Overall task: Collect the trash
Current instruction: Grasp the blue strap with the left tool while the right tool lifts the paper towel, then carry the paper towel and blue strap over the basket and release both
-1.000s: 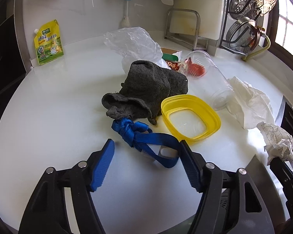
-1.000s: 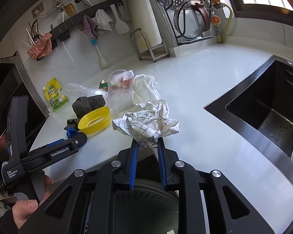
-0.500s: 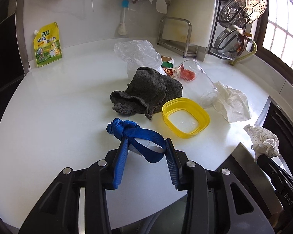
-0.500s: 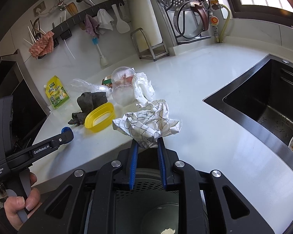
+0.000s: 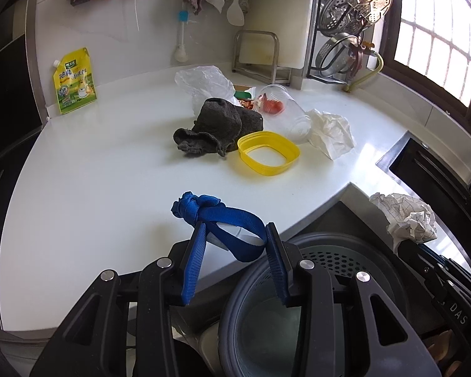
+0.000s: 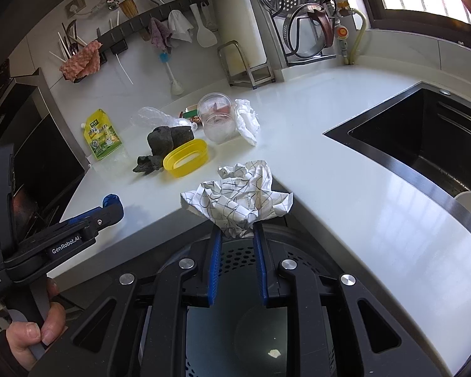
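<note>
The jaws of the left gripper (image 5: 234, 235) are clenched on a knotted blue woven strap (image 5: 218, 216), whose loop is pinched between the blue pads while the knot sticks out ahead of the fingertips, low in the middle of the left wrist view, over the near edge of the white countertop (image 5: 94, 172). The jaws of the right gripper (image 6: 234, 235) are clamped on a crumpled ball of white paper with thin dark lines (image 6: 238, 194), held at the centre of the right wrist view above the counter's front edge. Below both grippers, filling the bottom of each view, sits a round dark grey bin with a perforated inner wall (image 6: 235, 254); a small pale scrap lies on its bottom. In the right wrist view the left gripper enters from the lower left, with a person's hand (image 6: 31, 333) wrapped around its handle. Further back on the counter, near the middle of the left wrist view, lie a dark grey rumpled cloth (image 5: 216, 125), a yellow oval plastic ring (image 5: 268, 154) just beside it, a clear plastic cup on its side with red scraps inside (image 5: 282, 110), a crumpled white tissue (image 5: 329, 132) to the right of the cup and a clear crinkled plastic bag (image 5: 204, 84) behind the cloth. A yellow-green spouted pouch (image 5: 75, 81) leans against the wall at the upper left. A black sink basin (image 6: 424, 144) fills the right side of the right wrist view.
</note>
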Action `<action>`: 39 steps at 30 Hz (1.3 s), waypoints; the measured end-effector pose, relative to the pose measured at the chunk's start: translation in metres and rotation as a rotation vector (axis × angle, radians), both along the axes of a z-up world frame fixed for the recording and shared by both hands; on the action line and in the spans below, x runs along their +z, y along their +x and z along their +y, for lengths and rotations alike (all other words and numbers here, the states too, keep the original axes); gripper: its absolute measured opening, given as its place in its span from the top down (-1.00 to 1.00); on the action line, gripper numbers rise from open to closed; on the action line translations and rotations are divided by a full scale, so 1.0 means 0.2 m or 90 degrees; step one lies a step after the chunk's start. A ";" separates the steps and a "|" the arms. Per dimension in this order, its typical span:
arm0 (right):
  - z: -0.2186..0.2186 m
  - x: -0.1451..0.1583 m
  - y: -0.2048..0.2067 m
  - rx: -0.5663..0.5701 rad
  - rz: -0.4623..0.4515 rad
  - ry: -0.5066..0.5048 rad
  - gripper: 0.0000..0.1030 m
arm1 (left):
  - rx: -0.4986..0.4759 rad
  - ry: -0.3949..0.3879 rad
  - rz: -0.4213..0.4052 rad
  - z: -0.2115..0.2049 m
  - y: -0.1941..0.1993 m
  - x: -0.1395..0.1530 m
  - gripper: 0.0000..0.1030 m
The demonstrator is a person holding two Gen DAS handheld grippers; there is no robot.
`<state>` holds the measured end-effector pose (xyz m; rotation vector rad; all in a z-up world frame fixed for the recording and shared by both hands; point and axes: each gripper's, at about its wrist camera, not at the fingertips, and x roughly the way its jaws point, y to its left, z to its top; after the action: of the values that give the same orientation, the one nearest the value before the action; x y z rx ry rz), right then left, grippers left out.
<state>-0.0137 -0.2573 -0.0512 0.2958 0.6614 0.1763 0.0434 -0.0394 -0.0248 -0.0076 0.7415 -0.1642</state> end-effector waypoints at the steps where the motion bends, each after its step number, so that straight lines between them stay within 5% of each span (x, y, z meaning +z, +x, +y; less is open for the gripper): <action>1: 0.00 0.00 -0.03 0.001 0.000 0.001 0.63 | -0.004 0.000 0.001 0.00 -0.02 0.00 0.27; 16: 0.08 -0.12 -0.32 0.017 0.046 -0.017 0.63 | -0.058 0.018 0.013 -0.05 -0.30 -0.07 0.27; 39: 0.03 -0.23 -0.44 0.009 0.103 -0.036 0.62 | -0.107 0.031 0.070 -0.12 -0.39 -0.21 0.27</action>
<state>-0.1023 -0.2511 -0.0977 0.2526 0.8281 0.1479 -0.0341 -0.0641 -0.0664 0.0924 0.8555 -0.3075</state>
